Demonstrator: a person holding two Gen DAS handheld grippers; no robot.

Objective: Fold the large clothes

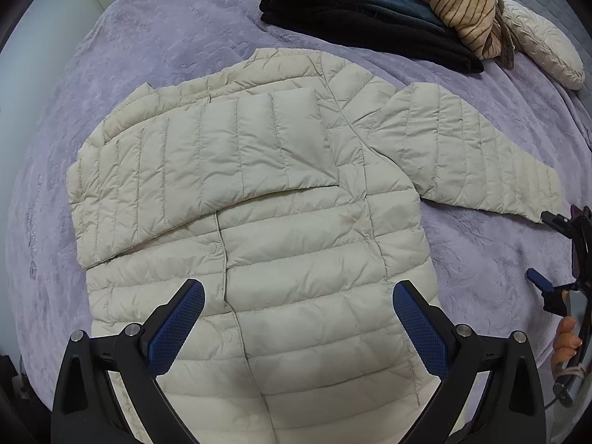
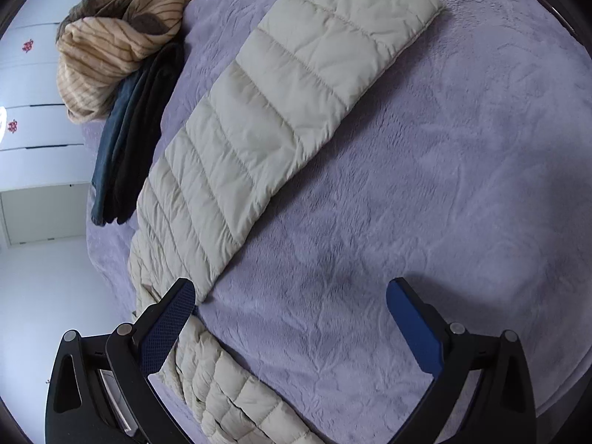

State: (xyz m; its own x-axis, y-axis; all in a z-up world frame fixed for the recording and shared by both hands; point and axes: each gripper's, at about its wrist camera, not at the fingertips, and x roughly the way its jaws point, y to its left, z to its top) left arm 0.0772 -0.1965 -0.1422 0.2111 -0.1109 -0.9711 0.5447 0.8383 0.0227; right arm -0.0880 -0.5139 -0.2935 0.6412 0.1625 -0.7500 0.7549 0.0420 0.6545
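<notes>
Cream quilted jacket (image 1: 259, 222) lies flat on the purple bed cover (image 1: 148, 37), one sleeve (image 1: 207, 162) already folded across the chest. Left gripper (image 1: 298, 327) hovers over the hem, jaws wide, holding nothing. Farther right, the other sleeve (image 2: 281, 111) is spread out straight; the right gripper (image 2: 290, 327) is above its armpit edge, fully open, empty. Sleeve-folding step; next probably calls for pinching that sleeve and carrying it across the body.

Quilted matt jacket (image 1: 281, 222) — plush bedspread (image 1: 148, 37).
</notes>
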